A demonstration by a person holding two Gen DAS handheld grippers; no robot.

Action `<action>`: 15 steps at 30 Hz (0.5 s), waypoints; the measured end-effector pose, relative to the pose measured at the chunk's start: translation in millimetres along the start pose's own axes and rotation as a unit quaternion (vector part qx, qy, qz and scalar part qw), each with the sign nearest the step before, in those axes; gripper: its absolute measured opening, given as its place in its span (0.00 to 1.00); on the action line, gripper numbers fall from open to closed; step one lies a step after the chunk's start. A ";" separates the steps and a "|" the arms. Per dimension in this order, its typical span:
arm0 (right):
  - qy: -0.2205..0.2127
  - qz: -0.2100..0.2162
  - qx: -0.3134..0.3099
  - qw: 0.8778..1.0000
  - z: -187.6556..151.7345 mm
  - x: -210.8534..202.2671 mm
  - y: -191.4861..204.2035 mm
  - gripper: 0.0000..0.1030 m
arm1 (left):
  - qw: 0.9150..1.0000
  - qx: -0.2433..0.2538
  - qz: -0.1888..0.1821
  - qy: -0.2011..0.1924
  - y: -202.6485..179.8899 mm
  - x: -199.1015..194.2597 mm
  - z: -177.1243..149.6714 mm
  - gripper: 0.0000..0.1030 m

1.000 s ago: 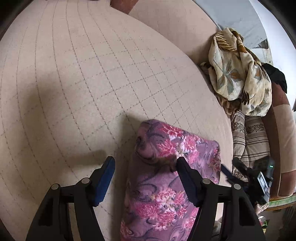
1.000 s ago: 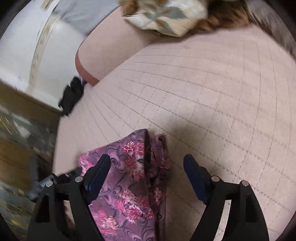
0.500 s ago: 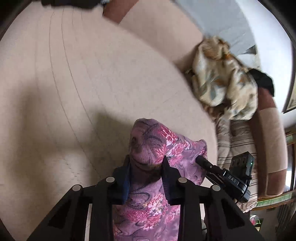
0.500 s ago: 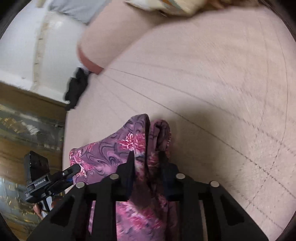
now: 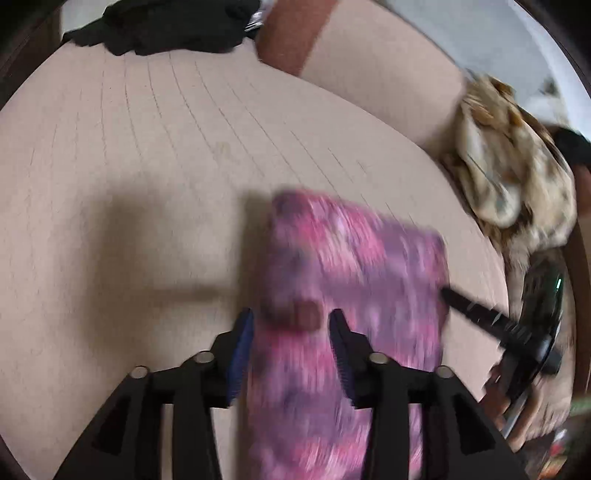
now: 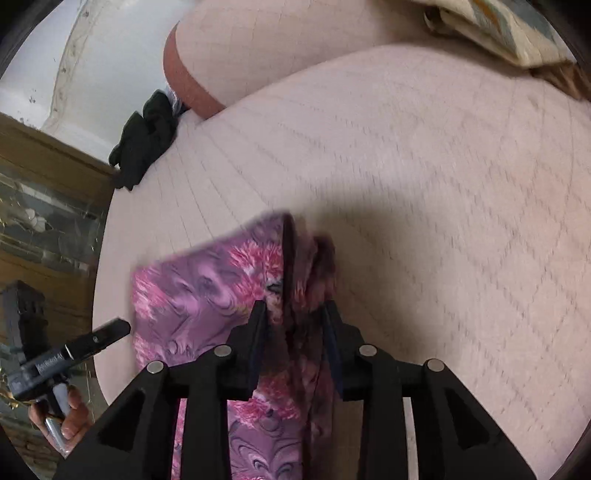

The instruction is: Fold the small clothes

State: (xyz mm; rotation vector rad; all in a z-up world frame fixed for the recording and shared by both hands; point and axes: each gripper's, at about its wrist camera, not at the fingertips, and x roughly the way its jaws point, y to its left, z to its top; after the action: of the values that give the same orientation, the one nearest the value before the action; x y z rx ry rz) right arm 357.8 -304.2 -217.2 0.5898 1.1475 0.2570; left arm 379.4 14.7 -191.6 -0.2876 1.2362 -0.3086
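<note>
A small purple garment with pink flowers [image 5: 351, 266] hangs over a beige quilted cushion surface [image 5: 147, 166]. My left gripper [image 5: 291, 325] is shut on one bunched corner of it. My right gripper [image 6: 293, 314] is shut on the other corner [image 6: 306, 266], where the cloth is gathered in folds. The garment [image 6: 207, 280] is stretched between the two grippers and lifted off the surface. The left wrist view is blurred by motion. Each gripper shows in the other's view, at right [image 5: 517, 332] and at left [image 6: 74, 347].
A cream and brown patterned cloth pile [image 5: 513, 177] lies at the back right against the sofa back [image 5: 369, 85]. A black garment [image 5: 166, 22] lies at the far left edge, also in the right wrist view [image 6: 144, 144]. A wooden floor [image 6: 40, 229] lies beyond the seat edge.
Both grippers closed on the garment's corners from open one second ago. They have since lifted and carried it forward over the cushion, with the cloth spreading wider between them.
</note>
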 end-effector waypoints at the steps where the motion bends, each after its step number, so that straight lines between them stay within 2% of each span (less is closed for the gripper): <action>1: -0.009 0.015 0.001 1.000 -15.6 -15.5 -1.4 0.47 | 1.000 0.011 0.001 -0.009 4.3 -7.5 -19.1 0.71; 2: -0.022 0.027 0.004 0.999 -34.4 -31.6 -3.3 0.66 | 1.000 0.021 0.003 -0.018 9.7 -14.5 -41.4 0.73; 3: -0.036 0.036 0.009 0.999 -57.0 -46.4 -6.4 0.70 | 0.999 0.028 0.006 -0.020 11.2 -19.6 -63.2 0.74; 5: -0.040 0.063 0.011 0.997 -107.5 -66.0 -12.8 0.70 | 1.000 0.027 0.002 -0.012 18.9 -23.5 -102.0 0.74; 7: -0.042 0.071 0.021 0.996 -146.5 -72.9 -20.5 0.70 | 1.000 -0.001 -0.012 -0.006 25.7 -22.7 -128.9 0.73; 9: -0.034 0.072 0.036 0.996 -174.5 -68.5 -21.4 0.65 | 1.000 -0.005 -0.023 -0.006 22.1 -20.9 -142.4 0.73; 11: -0.032 0.074 0.035 0.996 -184.0 -64.9 -17.7 0.57 | 1.000 0.007 -0.007 -0.017 11.9 -21.0 -145.6 0.68; 13: -0.019 0.052 0.012 0.998 -187.1 -55.6 -7.6 0.52 | 1.000 0.023 -0.002 -0.011 3.0 -16.5 -147.1 0.51; 14: -0.014 0.034 0.001 0.999 -188.0 -50.8 -2.8 0.47 | 1.000 0.023 0.003 -0.004 1.4 -13.2 -149.5 0.49; 15: -0.010 0.014 -0.006 1.000 -192.3 -49.7 -3.8 0.42 | 1.000 0.019 0.000 -0.011 2.6 -15.3 -152.8 0.42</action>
State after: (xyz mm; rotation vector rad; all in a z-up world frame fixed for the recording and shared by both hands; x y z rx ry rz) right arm 162.5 -272.4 -234.7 0.5969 1.1188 0.2817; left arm 229.5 15.7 -225.4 -0.2571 1.2079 -0.3272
